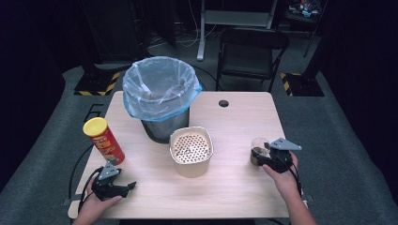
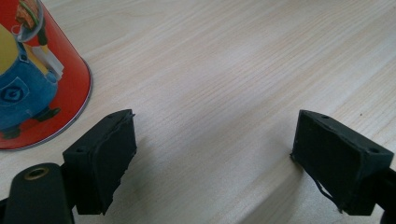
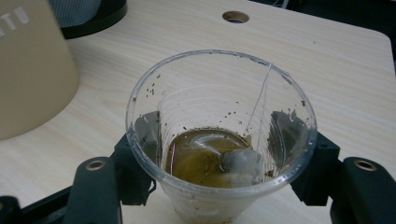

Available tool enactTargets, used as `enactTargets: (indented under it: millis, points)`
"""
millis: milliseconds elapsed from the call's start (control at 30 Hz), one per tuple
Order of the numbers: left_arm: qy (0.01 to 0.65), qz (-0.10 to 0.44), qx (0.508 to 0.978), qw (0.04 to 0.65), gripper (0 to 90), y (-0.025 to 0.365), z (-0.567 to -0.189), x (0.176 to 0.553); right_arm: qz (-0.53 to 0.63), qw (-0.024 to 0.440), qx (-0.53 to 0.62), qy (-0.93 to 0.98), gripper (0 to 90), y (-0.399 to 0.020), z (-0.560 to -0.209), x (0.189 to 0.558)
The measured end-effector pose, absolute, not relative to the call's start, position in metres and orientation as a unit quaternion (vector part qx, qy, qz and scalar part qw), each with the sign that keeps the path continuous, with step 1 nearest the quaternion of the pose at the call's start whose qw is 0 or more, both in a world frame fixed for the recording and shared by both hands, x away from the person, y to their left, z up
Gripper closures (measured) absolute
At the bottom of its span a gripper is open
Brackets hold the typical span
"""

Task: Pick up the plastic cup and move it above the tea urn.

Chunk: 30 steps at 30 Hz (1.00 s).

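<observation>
The right gripper (image 1: 264, 157) has its jaws pinching a clear plastic cup (image 3: 219, 140) from both sides, one pad against each wall. The cup stands upright between them near the right edge of the worktop (image 1: 234, 187), with a little brown liquid and a tea bag (image 3: 240, 163) at its bottom. The left gripper (image 1: 123, 187) rests near the front left corner, jaws spread with nothing between them, beside a red crisp can (image 1: 103, 139).

Lined bin (image 1: 159, 91), perforated tub (image 1: 191, 151), crisp can (image 1: 103, 140)
</observation>
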<state>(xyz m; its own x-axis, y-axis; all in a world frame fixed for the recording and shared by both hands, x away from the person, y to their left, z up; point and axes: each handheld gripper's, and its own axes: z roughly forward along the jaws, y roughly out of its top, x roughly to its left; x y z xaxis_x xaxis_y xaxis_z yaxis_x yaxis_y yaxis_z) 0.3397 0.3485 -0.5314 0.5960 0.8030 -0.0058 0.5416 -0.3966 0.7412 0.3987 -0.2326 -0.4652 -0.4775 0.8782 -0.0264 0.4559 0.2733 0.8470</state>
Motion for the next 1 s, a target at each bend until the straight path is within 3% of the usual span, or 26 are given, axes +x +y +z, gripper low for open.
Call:
enactTargets:
  millis: [167, 400, 667, 833, 1000]
  points:
    - [0.414, 0.177, 0.816, 0.363, 13.3, 0.348, -0.531, 0.339, 0.409, 0.260, 0.437, 0.758, 34.4, -0.235, -0.465, 0.423]
    - [0.412, 0.179, 0.817, 0.363, 13.4, 0.348, -0.531, 0.339, 0.404, 0.249, 0.443, 0.761, 33.4, -0.234, -0.476, 0.430]
    - [0.411, 0.182, 0.817, 0.361, 13.4, 0.347, -0.531, 0.339, 0.401, 0.235, 0.451, 0.762, 26.9, -0.234, -0.483, 0.427]
    - [0.409, 0.183, 0.817, 0.363, 13.4, 0.346, -0.531, 0.339, 0.405, 0.239, 0.457, 0.755, 16.6, -0.238, -0.479, 0.423]
    - [0.405, 0.177, 0.822, 0.359, 13.5, 0.343, -0.530, 0.337, 0.402, 0.241, 0.453, 0.758, 15.6, -0.241, -0.475, 0.416]
